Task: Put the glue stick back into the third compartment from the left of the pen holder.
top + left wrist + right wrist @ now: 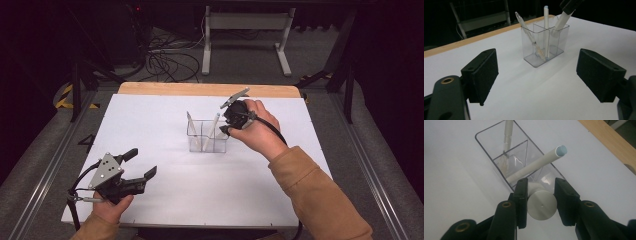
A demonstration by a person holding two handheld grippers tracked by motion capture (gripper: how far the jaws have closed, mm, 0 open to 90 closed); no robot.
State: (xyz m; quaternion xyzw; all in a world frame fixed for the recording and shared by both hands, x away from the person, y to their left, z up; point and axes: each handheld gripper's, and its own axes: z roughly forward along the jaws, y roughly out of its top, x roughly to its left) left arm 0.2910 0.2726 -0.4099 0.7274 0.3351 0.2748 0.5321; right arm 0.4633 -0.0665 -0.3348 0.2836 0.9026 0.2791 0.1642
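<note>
A clear plastic pen holder (207,142) (554,51) (486,147) with inner dividers stands mid-table. A clear pen (529,35) (507,135) leans in one compartment and a white pen with a pale blue end (546,17) (541,161) in another. My right gripper (226,130) (541,183) points down over the holder's right end, shut on a thick white marker (541,205) (561,21) whose lower end is inside the holder. My left gripper (141,163) (537,75) rests near the table's front left, open, with nothing between its pads.
The white table top (200,185) has a wooden strip (200,89) along its far edge. Beyond it are a white desk frame (245,30) and loose cables (165,62) on the floor.
</note>
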